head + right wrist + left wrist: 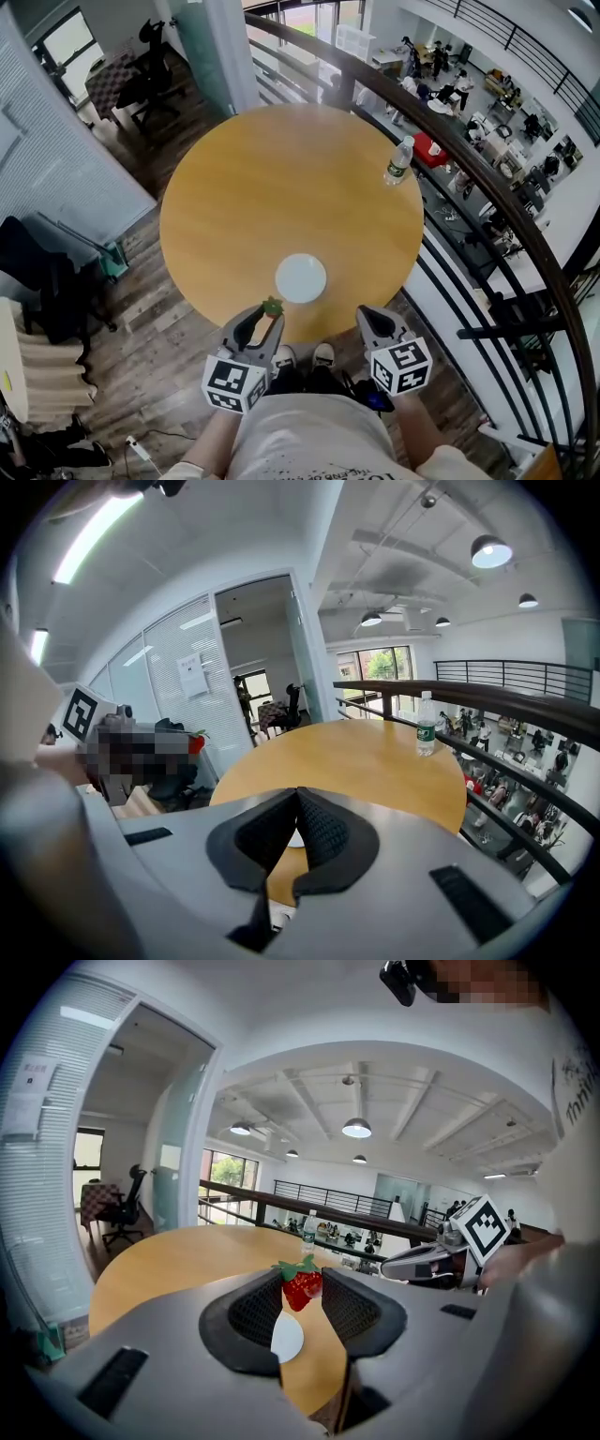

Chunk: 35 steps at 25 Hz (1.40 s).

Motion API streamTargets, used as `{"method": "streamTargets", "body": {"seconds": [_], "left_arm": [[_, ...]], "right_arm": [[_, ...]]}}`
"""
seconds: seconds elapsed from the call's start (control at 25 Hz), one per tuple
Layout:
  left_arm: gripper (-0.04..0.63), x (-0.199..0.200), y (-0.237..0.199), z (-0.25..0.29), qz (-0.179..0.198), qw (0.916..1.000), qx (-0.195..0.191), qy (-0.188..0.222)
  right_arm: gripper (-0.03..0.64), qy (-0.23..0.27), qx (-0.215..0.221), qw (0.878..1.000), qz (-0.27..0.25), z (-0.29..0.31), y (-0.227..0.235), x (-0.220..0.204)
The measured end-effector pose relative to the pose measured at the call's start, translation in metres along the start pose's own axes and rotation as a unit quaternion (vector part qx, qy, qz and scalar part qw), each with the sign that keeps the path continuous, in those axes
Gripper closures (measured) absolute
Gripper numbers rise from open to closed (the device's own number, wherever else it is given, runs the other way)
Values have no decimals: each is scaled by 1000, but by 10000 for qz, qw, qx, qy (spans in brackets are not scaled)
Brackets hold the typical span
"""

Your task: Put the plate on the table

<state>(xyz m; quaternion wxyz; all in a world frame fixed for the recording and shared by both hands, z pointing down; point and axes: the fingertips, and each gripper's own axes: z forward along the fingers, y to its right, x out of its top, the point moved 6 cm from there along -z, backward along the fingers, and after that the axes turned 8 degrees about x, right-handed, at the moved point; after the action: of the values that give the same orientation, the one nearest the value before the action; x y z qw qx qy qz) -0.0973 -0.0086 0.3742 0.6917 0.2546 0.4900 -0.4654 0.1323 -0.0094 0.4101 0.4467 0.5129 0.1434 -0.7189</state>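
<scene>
A small white plate lies flat on the round wooden table, near its front edge. My left gripper hovers just short of that edge, shut on a toy strawberry at its tips. In the left gripper view the strawberry is pinched between the pads, with the plate showing below it. My right gripper hangs to the plate's right, shut with nothing in it. In the right gripper view its tips meet, and a sliver of the plate shows behind them.
A water bottle stands at the table's far right edge. A dark railing curves along the right, with a drop to a lower floor beyond. An office chair stands far left. Wooden floor surrounds the table.
</scene>
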Motion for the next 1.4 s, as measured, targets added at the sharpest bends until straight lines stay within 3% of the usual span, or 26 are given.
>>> {"method": "streamTargets", "body": {"seconds": [0.84, 1.4], "left_arm": [[449, -15, -51, 55, -8, 9988, -209, -436], [449, -46, -52, 98, 117, 9959, -403, -800]], "right_arm": [[597, -232, -126, 9996, 77, 59, 14, 9], [597, -393, 20, 9992, 84, 96, 30, 0]]}}
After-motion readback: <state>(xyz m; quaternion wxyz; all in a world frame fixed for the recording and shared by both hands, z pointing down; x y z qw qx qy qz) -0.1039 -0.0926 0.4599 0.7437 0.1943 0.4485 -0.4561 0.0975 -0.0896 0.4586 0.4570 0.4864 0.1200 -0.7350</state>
